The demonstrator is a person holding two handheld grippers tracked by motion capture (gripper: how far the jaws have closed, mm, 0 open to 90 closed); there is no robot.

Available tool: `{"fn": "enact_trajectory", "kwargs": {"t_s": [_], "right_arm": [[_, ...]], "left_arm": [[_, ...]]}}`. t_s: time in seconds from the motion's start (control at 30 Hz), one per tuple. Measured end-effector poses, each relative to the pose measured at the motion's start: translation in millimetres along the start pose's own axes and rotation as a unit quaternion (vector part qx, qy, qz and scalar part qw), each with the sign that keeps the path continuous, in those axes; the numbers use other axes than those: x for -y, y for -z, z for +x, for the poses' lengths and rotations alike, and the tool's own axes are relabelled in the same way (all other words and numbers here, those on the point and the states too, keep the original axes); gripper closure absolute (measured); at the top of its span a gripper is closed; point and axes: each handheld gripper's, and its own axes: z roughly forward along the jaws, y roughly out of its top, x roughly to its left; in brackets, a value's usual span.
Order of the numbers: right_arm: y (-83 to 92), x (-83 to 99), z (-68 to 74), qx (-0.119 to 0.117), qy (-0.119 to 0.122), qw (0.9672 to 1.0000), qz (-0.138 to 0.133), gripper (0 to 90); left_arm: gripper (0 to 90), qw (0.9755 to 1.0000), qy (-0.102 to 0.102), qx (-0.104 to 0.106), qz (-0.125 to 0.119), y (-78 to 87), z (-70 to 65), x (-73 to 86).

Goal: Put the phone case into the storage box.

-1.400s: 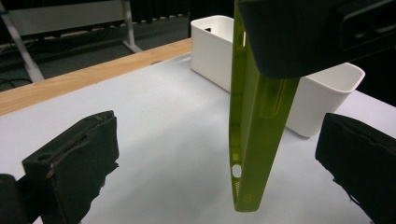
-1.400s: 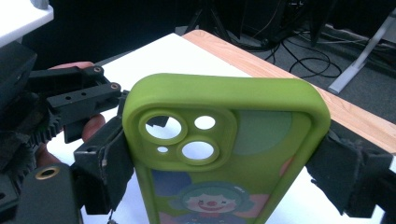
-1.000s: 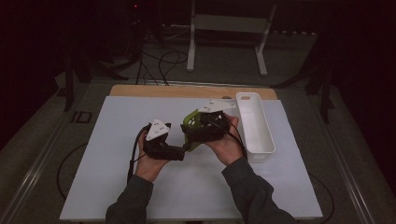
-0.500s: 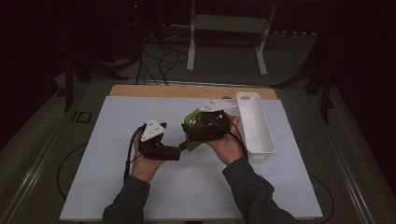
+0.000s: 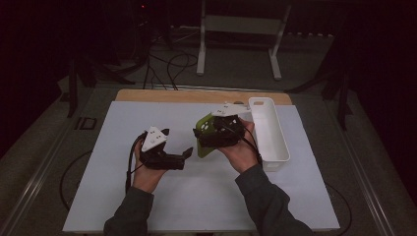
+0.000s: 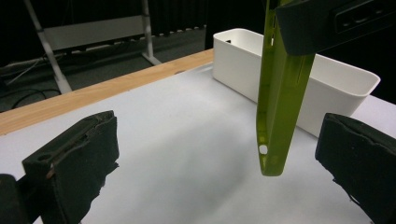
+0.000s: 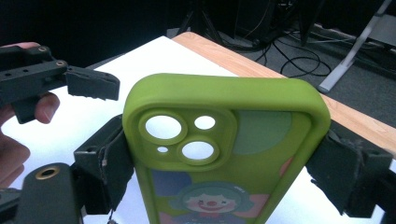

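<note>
Green phone case held up over the bench

The right tongs (image 7: 219, 158) squeezed the green phone case (image 7: 224, 140) by its sides, above the white bench (image 5: 123, 196). The left tongs (image 6: 219, 163) were wide apart just beside it, near the white bin (image 5: 268, 132).

Green clown-print phone case (image 7: 224, 154) held upright above table.

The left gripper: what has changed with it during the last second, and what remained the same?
The left gripper shifted slightly to the left, away from the green phone case, with its jaws open and empty. The right gripper stayed shut on the case, held up beside the white bin, which did not move.
</note>
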Motion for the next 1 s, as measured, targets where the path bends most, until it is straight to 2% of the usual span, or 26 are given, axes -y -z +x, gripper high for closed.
{"fn": "enact_trajectory", "kwargs": {"t_s": [0.43, 1.0], "right_arm": [[2.1, -0.4, -4.1, 0.009, -0.005, 0.9999, 0.001, 15.1], [2.0, -1.8, -7.6, 0.016, -0.008, 0.9998, 0.001, 15.1]], "left_arm": [[0.0, 0.9999, -0.005, -0.012, -0.002, 12.3, 7.0, 4.9], [0.0, 0.9996, -0.001, -0.027, -0.006, 27.1, 16.2, 11.0]]}}
